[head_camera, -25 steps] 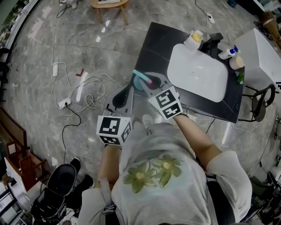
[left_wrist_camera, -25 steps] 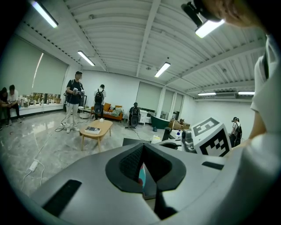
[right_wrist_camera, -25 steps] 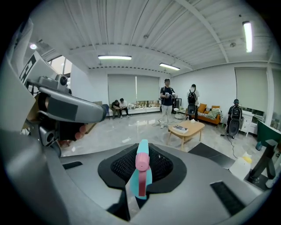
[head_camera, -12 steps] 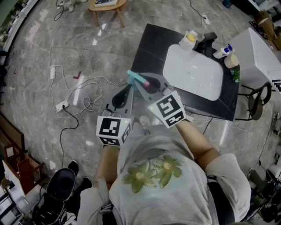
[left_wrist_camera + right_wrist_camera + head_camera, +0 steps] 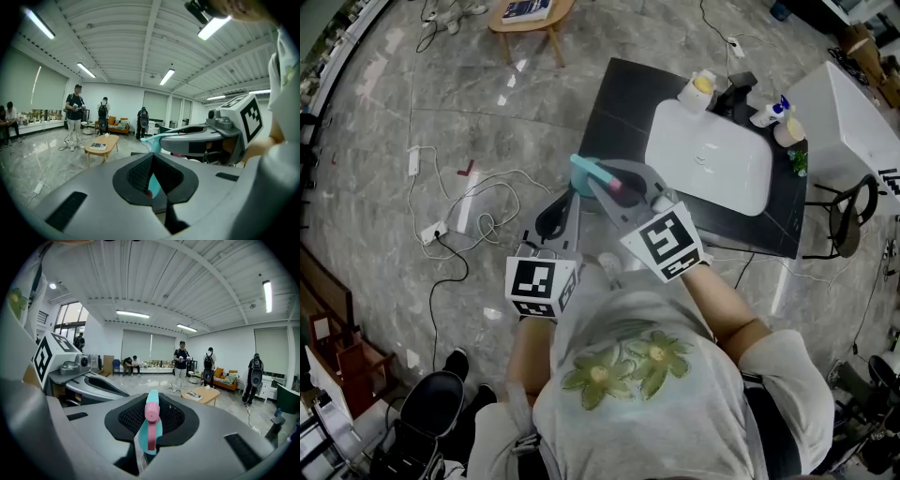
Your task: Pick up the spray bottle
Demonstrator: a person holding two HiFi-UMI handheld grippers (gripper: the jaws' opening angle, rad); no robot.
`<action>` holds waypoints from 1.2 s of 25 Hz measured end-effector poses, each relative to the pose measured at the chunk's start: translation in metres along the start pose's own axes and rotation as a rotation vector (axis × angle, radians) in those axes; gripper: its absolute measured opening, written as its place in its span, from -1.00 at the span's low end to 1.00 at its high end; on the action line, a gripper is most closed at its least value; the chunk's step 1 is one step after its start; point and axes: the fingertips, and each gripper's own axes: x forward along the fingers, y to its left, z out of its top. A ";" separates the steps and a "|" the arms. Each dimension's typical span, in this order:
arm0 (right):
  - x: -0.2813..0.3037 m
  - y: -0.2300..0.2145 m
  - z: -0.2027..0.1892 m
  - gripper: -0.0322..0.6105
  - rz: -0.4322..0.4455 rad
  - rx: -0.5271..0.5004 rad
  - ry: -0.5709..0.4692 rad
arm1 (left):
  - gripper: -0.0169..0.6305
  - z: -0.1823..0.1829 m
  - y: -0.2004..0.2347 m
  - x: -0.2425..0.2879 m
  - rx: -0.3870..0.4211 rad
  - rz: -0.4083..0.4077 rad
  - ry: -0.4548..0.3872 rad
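The spray bottle (image 5: 592, 171) has a teal head and a pink nozzle. My right gripper (image 5: 617, 185) is shut on it and holds it in the air, left of the sink. In the right gripper view the bottle's head (image 5: 151, 427) sticks up between the jaws, nozzle towards the camera. My left gripper (image 5: 551, 217) hangs beside it, lower left, shut with nothing in it. From the left gripper view, the teal trigger (image 5: 161, 137) shows past the closed jaws of the left gripper (image 5: 152, 174).
A black table (image 5: 619, 103) carries a white sink (image 5: 708, 164), with small bottles (image 5: 701, 91) along its far rim. A white cabinet (image 5: 853, 112) and a stool (image 5: 853, 211) stand at the right. Cables (image 5: 478, 202) lie on the marble floor; a wooden table (image 5: 530, 14) stands beyond.
The right gripper has carried the bottle slightly left, away from the sink. The left gripper has stayed shut beside it.
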 end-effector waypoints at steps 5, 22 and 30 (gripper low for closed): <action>-0.012 0.005 0.014 -0.68 -0.001 -0.012 -0.022 | -0.92 0.004 -0.001 -0.005 0.003 0.016 -0.018; -0.050 0.017 0.039 -0.68 -0.023 -0.029 -0.085 | -0.92 0.005 -0.026 -0.024 0.040 0.015 -0.028; -0.054 0.020 0.032 -0.68 -0.029 -0.019 -0.078 | -0.92 0.005 -0.032 -0.030 0.039 0.018 -0.035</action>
